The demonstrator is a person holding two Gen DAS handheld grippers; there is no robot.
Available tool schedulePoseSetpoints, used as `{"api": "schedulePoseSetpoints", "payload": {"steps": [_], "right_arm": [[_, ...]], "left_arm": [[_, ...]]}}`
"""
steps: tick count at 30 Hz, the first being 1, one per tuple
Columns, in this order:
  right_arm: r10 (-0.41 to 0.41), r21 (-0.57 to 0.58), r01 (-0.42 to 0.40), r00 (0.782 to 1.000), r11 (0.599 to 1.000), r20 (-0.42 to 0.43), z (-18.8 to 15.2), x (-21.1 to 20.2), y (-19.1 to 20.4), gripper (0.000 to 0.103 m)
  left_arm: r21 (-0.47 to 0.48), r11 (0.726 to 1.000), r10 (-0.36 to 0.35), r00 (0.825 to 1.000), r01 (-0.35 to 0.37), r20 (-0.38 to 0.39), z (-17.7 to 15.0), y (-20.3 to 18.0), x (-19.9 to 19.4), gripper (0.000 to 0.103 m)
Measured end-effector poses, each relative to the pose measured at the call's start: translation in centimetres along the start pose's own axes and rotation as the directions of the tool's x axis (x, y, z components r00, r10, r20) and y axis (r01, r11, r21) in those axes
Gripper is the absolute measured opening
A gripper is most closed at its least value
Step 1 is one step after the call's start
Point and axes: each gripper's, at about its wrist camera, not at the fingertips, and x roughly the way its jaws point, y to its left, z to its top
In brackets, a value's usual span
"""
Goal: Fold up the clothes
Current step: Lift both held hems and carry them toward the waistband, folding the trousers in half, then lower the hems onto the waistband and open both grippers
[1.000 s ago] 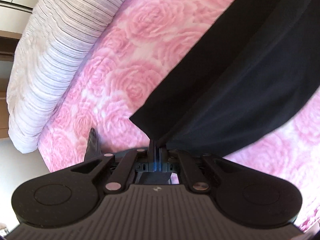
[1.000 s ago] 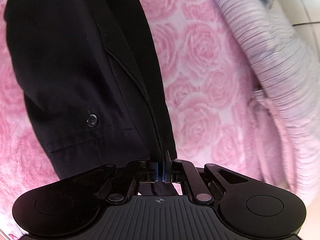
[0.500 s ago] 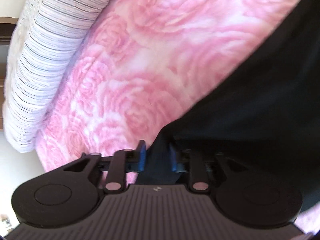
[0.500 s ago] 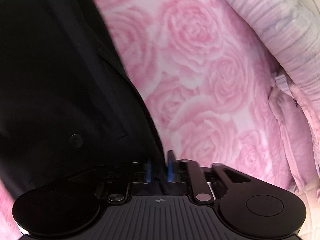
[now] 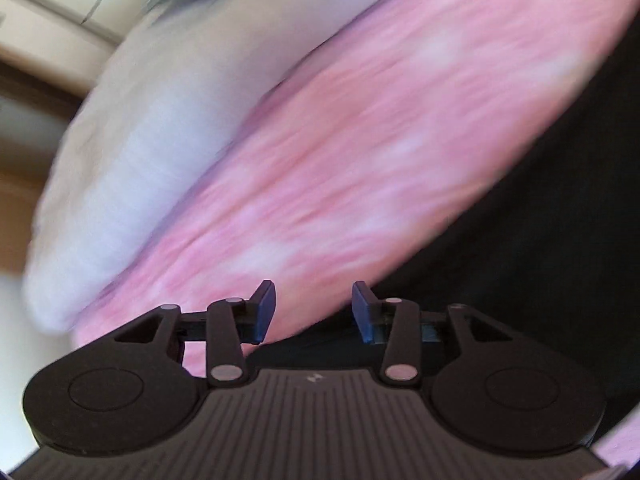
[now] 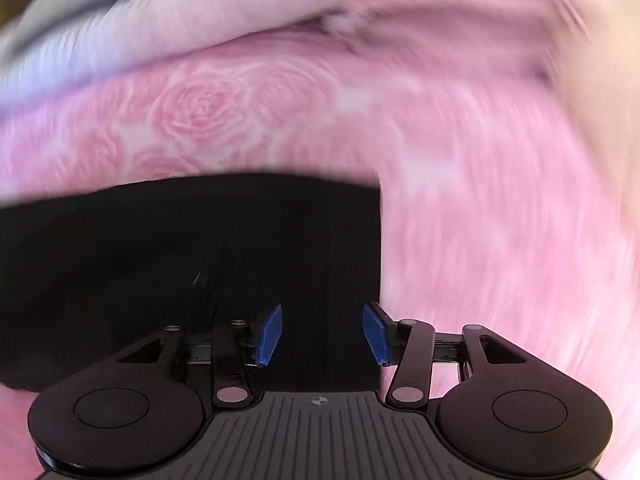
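Note:
A black garment [image 6: 200, 264] lies flat on the pink rose-patterned bedspread [image 6: 480, 220]. In the right wrist view its corner edge runs just left of my right fingertip. My right gripper [image 6: 322, 334] is open and empty, directly over the garment's right edge. In the left wrist view the garment [image 5: 540, 260] fills the right side. My left gripper [image 5: 314, 310] is open and empty, at the garment's left edge where it meets the bedspread [image 5: 340, 140]. Both views are motion-blurred.
A pale striped quilt [image 5: 132, 152] is bunched along the far side of the bed, also visible at the top of the right wrist view [image 6: 120, 28]. Wooden furniture and a wall [image 5: 24, 60] stand beyond it.
Both grippers were shut on the garment's edge a second ago; they have opened, let the garment go onto the bed, and are moving fast.

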Motion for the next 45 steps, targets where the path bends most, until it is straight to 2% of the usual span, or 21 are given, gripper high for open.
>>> {"api": "schedulePoseSetpoints", "payload": {"steps": [2,4,7,10,13,14,15,17,18,20,23,25,26,27,29,33,35,38,41,43,45], "right_arm": [[0.053,0.137,-0.051,0.999,0.989,-0.01,-2.7,-0.1,-1.3,0.062],[0.076,0.261,-0.08,0.997,0.962,0.023,-4.3,-0.1,-2.5,0.068],[0.108,0.49,-0.126,0.992,0.863,0.064,-6.3,0.3,-4.2,0.073],[0.112,0.619,-0.171,0.985,0.767,0.133,-8.3,0.2,-5.0,0.074],[0.188,0.702,-0.293,0.956,0.649,0.225,-10.0,1.4,-5.9,0.073],[0.196,0.71,-0.31,0.951,0.632,0.24,-10.4,1.7,-6.2,0.073],[0.196,0.71,-0.315,0.949,0.63,0.247,-10.8,1.8,-6.5,0.071],[0.195,0.709,-0.325,0.945,0.626,0.261,-11.5,2.1,-7.1,0.038],[0.21,0.704,-0.34,0.94,0.624,0.268,-12.1,2.0,-7.5,0.031],[0.245,0.685,-0.363,0.932,0.632,0.267,-13.5,1.4,-8.0,0.025],[0.274,0.651,-0.372,0.928,0.661,0.252,-14.5,1.1,-8.1,0.026],[0.29,0.647,-0.379,0.925,0.662,0.245,-14.1,1.1,-8.4,0.029],[0.297,0.644,-0.383,0.923,0.662,0.243,-13.9,0.9,-8.5,0.035],[0.287,0.632,-0.371,0.928,0.68,0.237,-13.8,0.4,-8.6,0.038],[0.248,0.596,-0.332,0.943,0.731,0.221,-13.6,-0.9,-8.7,0.048],[0.056,0.479,-0.159,0.973,0.864,0.223,-12.2,-4.8,-8.0,0.05],[-0.026,0.356,-0.075,0.962,0.931,0.272,-10.1,-5.9,-6.9,0.05],[0.03,0.106,-0.067,0.948,0.992,0.316,-6.1,-4.6,-5.0,0.054],[0.093,-0.103,-0.063,0.945,0.993,0.314,-2.2,-1.2,-4.0,0.057],[0.154,-0.187,-0.104,0.949,0.977,0.275,-0.2,1.6,-4.2,0.057],[0.194,-0.266,-0.125,0.949,0.956,0.25,0.9,3.7,-4.4,0.058]], "left_arm": [[0.04,0.994,-0.105,0.992,0.102,0.069,1.6,-4.1,-2.4,0.038],[0.092,0.974,-0.22,0.967,0.209,0.132,3.3,-8.5,-4.6,0.041],[0.219,0.924,-0.358,0.908,0.312,0.219,6.0,-15.8,-8.1,0.043],[0.383,0.852,-0.475,0.837,0.358,0.274,8.3,-22.8,-11.1,0.046],[0.485,0.782,-0.553,0.796,0.392,0.248,10.1,-28.2,-11.7,0.046],[0.507,0.763,-0.57,0.787,0.402,0.234,10.5,-29.6,-11.5,0.046],[0.527,0.75,-0.573,0.79,0.4,0.217,10.8,-30.6,-11.1,0.043],[0.533,0.745,-0.568,0.8,0.4,0.193,11.2,-31.8,-10.5,0.041],[0.524,0.744,-0.572,0.8,0.414,0.181,11.4,-31.8,-10.2,0.041],[0.519,0.736,-0.582,0.797,0.434,0.159,11.7,-31.9,-10.1,0.041],[0.493,0.739,-0.587,0.797,0.459,0.139,12.2,-31.3,-10.5,0.041],[0.465,0.749,-0.595,0.788,0.472,0.158,12.9,-30.3,-11.0,0.041],[0.45,0.754,-0.598,0.783,0.478,0.171,13.3,-29.8,-11.3,0.042],[0.437,0.762,-0.597,0.78,0.478,0.189,13.9,-29.1,-11.4,0.042],[0.408,0.781,-0.588,0.777,0.473,0.225,15.6,-27.9,-11.2,0.044],[0.364,0.814,-0.556,0.79,0.453,0.259,19.5,-27.2,-8.9,0.044],[0.349,0.82,-0.549,0.796,0.454,0.254,21.3,-27.6,-7.3,0.044],[0.356,0.809,-0.563,0.791,0.468,0.24,22.9,-28.4,-5.3,0.041],[0.399,0.787,-0.581,0.782,0.47,0.225,23.5,-29.3,-4.2,0.029],[0.425,0.78,-0.583,0.781,0.46,0.225,23.4,-29.2,-4.2,0.013],[0.428,0.779,-0.586,0.776,0.459,0.233,23.5,-28.9,-4.1,0.006]]}}
